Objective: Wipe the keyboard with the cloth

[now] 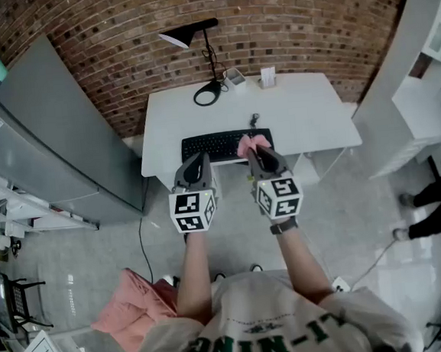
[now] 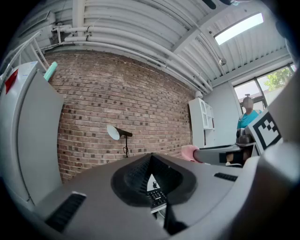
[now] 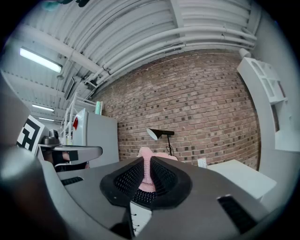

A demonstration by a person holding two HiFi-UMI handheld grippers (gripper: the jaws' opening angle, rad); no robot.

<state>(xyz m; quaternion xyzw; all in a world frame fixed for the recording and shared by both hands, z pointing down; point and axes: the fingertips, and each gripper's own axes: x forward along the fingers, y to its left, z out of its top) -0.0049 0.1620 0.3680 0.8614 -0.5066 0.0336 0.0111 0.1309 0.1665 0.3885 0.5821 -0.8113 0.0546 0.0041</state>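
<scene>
The white surface (image 1: 307, 114) stands against a brick wall, with a grey refrigerator (image 1: 56, 140) to its left. The person's two bare forearms reach forward side by side, and both tools point at the front edge of the surface. The left hand-held gripper (image 1: 196, 163) hovers over the left end of the black keyboard (image 1: 214, 144), its jaws closed tip to tip with nothing between them. The right hand-held gripper (image 1: 257, 152) is level with it over the keyboard's right end, jaws pinched on the pink cloth (image 1: 250, 143). The cloth bunches out past the jaw tips above the keys.
</scene>
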